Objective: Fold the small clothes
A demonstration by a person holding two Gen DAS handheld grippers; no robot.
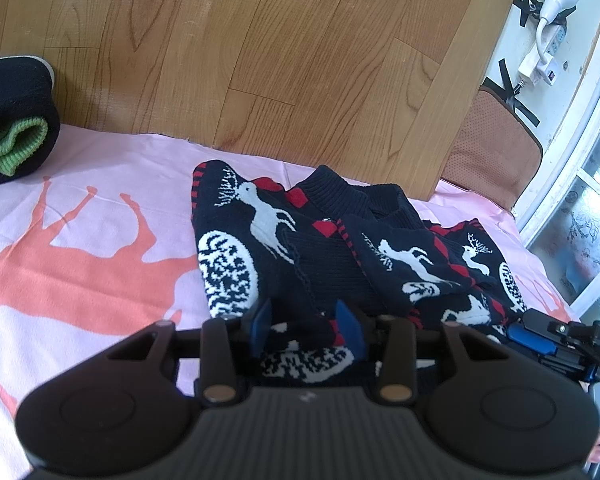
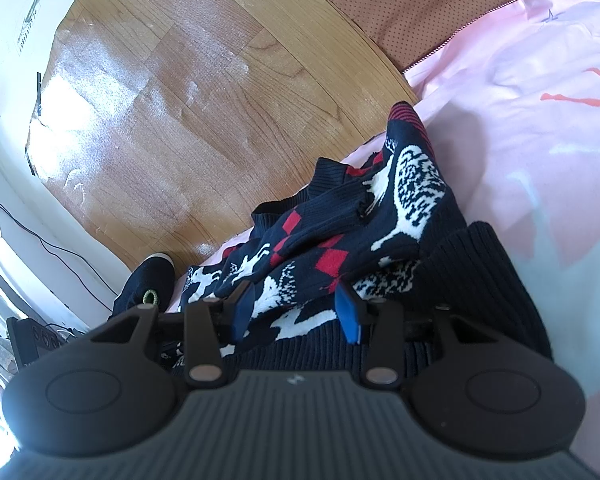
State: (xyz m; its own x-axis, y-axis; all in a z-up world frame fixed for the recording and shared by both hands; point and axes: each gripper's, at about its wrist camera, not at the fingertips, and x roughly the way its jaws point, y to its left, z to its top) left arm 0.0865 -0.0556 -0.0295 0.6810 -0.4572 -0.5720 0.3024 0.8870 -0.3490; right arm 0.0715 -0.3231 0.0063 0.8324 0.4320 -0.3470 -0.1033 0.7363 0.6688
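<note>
Where the near hem of the navy knitted sweater (image 1: 284, 248) with white reindeer and red diamonds runs under the two black handheld grippers, it is cut off from sight, so the exact hold is hard to read. Left gripper (image 1: 306, 330): blue pads part-open, a bunched fold of patterned knit between them and seemingly pinched, though contact at the pad faces is masked by the black housing. Right gripper (image 2: 296, 312): blue pads likewise part-open, straddling the ribbed hem and patterned cloth; the left pad lies against the knit, but whether the grip is firm I cannot tell. Sweater: lying crumpled and partly folded on the pink bedsheet (image 1: 80, 208) with coral deer print, collar toward the wooden floor (image 1: 260, 48), sleeves heaped over the body. Folded dark garment with green ribbed cuff (image 1: 16, 128): at the sheet's far left edge, cropped by the frame, well apart from the sweater. Sheet edge: just beyond the collar, dropping to the floor. Open room: broad bare sheet left of the sweater; narrower strip to its right, near the brown perforated cushion (image 1: 496, 148). White power strip (image 1: 544, 52): on the far wall, blurred. Dark shoe (image 2: 148, 284): on the floor in the right-wrist view, partly hidden.
</note>
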